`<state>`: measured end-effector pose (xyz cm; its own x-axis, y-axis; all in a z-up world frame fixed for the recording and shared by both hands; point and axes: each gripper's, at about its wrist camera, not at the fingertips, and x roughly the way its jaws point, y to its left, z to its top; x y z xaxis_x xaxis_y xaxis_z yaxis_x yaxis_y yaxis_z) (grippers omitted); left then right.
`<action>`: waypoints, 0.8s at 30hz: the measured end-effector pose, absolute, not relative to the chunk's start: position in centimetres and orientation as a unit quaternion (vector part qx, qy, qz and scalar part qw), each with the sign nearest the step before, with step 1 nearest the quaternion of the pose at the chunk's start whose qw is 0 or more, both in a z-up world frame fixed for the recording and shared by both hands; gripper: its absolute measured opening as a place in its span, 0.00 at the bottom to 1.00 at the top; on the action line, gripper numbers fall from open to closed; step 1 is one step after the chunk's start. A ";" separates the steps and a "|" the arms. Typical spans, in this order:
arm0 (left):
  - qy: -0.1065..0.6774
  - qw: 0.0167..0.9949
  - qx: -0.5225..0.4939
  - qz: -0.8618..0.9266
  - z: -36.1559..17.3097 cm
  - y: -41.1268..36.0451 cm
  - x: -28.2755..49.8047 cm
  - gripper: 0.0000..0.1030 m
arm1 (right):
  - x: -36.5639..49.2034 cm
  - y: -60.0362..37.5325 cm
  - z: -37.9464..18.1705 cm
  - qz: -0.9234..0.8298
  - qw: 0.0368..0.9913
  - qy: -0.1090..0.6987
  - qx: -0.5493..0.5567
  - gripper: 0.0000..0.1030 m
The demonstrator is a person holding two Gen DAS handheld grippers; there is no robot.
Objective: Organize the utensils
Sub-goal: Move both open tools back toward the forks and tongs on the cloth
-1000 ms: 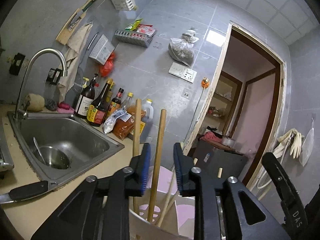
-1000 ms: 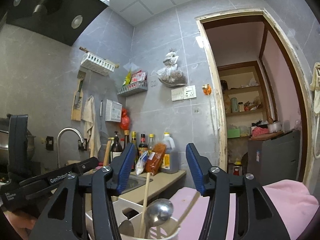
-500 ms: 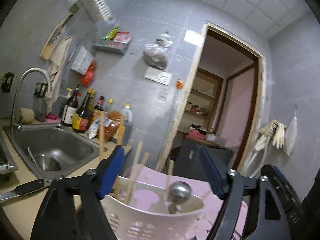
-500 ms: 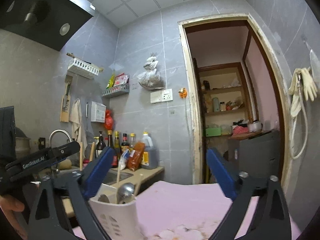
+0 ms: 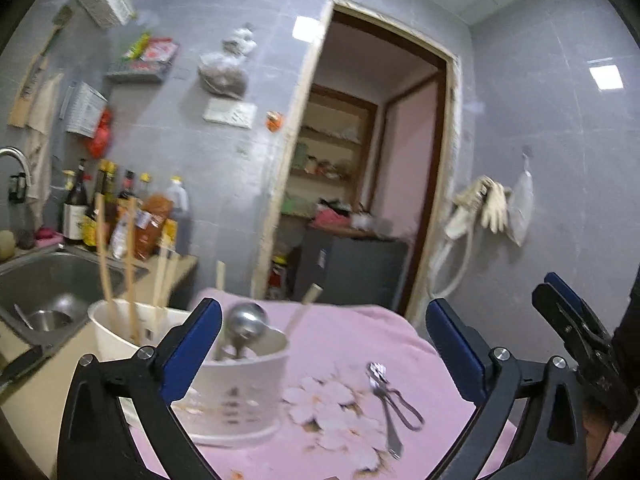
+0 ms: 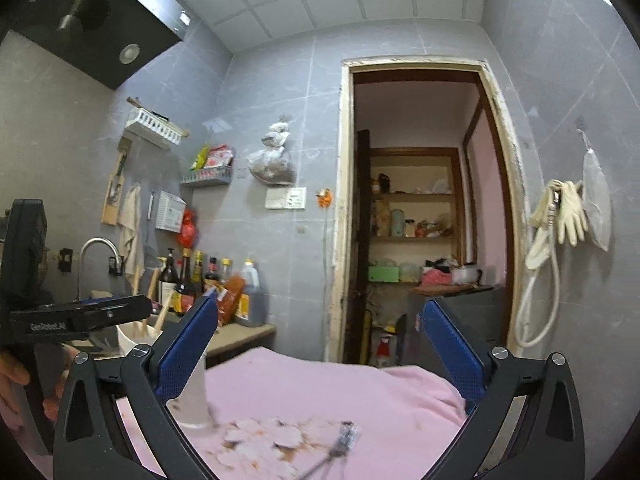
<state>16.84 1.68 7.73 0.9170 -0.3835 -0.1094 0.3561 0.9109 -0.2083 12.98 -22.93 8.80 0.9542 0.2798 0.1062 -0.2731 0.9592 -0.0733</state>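
Both views are smeared by motion, so fine detail is hard to read. In the left wrist view the white holder (image 5: pixel 236 384) stands on the pink cloth (image 5: pixel 360 344) that covers the desk. Its near wall is partly hidden behind the left hand-held gripper (image 5: pixel 324 344), and its left half fades into blur. A metal ladle (image 5: pixel 245 320) and several wooden chopsticks (image 5: pixel 130 264) stand in it; their lower ends are out of sight inside the holder. A metal whisk (image 5: pixel 386 396) lies flat on the cloth to the right of the holder, well apart from it. In the right wrist view only its coiled head (image 6: pixel 347 434) shows clearly, the handle being cut off at the bottom edge, and the holder (image 6: pixel 192 392) is mostly covered by the right hand-held gripper (image 6: pixel 320 344). A hand (image 6: pixel 16 384) at the left edge is cropped.

The left hand-held gripper's jaws are opening and stand spread wide, with nothing pinched; the holder and whisk only appear between them, farther off. The right hand-held gripper is spread wide and empty as well.

A second earlier the left jaws stood nearly together around the chopsticks, right over the holder, and the right jaws were half spread above the ladle. Both have since pulled back from the holder, which now shows whole, and the whisk has come into view.
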 end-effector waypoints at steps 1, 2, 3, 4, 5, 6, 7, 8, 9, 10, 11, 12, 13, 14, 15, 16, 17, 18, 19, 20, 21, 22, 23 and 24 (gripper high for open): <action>0.087 0.972 -0.091 -0.199 7.6 1.2 17.0 0.98 | 12.9 -23.5 8.6 0.135 0.989 -0.053 -0.030 1.00; 0.098 0.970 -0.091 -0.205 7.5 0.8 17.3 0.98 | 12.9 -23.8 8.5 0.133 0.989 -0.049 -0.032 1.00; 0.113 0.967 -0.088 -0.212 7.2 0.1 17.6 0.98 | 13.0 -24.3 8.3 0.128 0.990 -0.042 -0.035 1.00; 0.124 0.965 -0.084 -0.216 6.9 -0.4 17.7 0.98 | 13.1 -24.6 8.1 0.123 0.991 -0.035 -0.039 1.00; 0.135 0.963 -0.080 -0.221 6.6 -0.9 18.0 0.98 | 13.3 -25.0 7.9 0.119 0.992 -0.026 -0.043 1.00; 0.153 0.959 -0.074 -0.225 6.2 -1.6 18.4 0.98 | 13.4 -25.4 7.7 0.117 0.992 -0.017 -0.045 1.00; 0.165 0.957 -0.071 -0.229 5.8 -2.0 18.5 0.97 | 13.6 -25.7 7.4 0.116 0.992 -0.008 -0.047 1.00; 0.178 0.954 -0.069 -0.233 5.3 -2.5 18.8 0.97 | 13.8 -26.1 7.2 0.116 0.992 0.003 -0.049 1.00; 0.193 0.950 -0.068 -0.236 4.9 -3.0 19.1 0.97 | 14.1 -26.4 6.9 0.114 0.992 0.014 -0.050 1.00; 0.210 0.946 -0.067 -0.238 4.4 -3.6 19.6 0.97 | 14.3 -26.7 6.6 0.112 0.992 0.025 -0.051 1.00; 0.224 0.942 -0.067 -0.239 4.0 -4.0 20.0 0.97 | 14.7 -27.1 6.3 0.111 0.992 0.039 -0.050 1.00; 0.241 0.938 -0.066 -0.239 3.6 -4.5 20.5 0.97 | 15.0 -27.4 6.0 0.109 0.991 0.051 -0.049 1.00; 0.258 0.935 -0.065 -0.235 3.2 -4.9 21.1 0.97 | 15.3 -27.6 5.8 0.106 0.991 0.060 -0.049 1.00; 0.274 0.931 -0.065 -0.232 2.8 -5.3 21.6 0.97 | 15.8 -27.9 5.4 0.100 0.991 0.077 -0.049 1.00; 0.290 0.926 -0.066 -0.231 2.4 -5.7 22.1 0.97 | 16.3 -28.1 5.1 0.098 0.990 0.093 -0.048 1.00; 0.307 0.920 -0.066 -0.232 1.9 -6.1 22.6 0.97 | 16.6 -28.2 4.9 0.098 0.989 0.104 -0.047 1.00; 0.318 0.917 -0.065 -0.231 1.6 -6.5 23.0 0.97 | 17.2 -28.5 4.5 0.100 0.986 0.124 -0.042 1.00; 0.328 0.914 -0.062 -0.230 1.3 -6.8 23.3 0.96 | 17.8 -28.8 4.3 0.102 0.984 0.138 -0.038 1.00; 0.338 0.911 -0.060 -0.231 1.0 -7.1 23.7 0.94 | 18.2 -29.0 4.1 0.103 0.983 0.151 -0.033 0.99; 0.345 0.907 -0.059 -0.235 0.8 -7.3 24.0 0.88 | 18.5 -29.2 3.8 0.105 0.981 0.163 -0.029 0.97; 0.354 0.902 -0.055 -0.240 0.5 -7.7 24.3 0.85 | 19.2 -29.4 3.6 0.110 0.977 0.181 -0.022 0.94; 0.365 0.897 -0.049 -0.245 0.2 -8.2 24.7 0.77 | 19.6 -29.5 3.4 0.114 0.974 0.193 -0.017 0.92; 0.374 0.893 -0.044 -0.248 0.0 -8.6 25.1 0.70 | 20.0 -29.6 3.2 0.118 0.972 0.204 -0.014 0.88; 0.382 0.889 -0.038 -0.251 -0.2 -9.0 25.7 0.67 | 20.6 -29.7 2.9 0.125 0.967 0.221 -0.010 0.85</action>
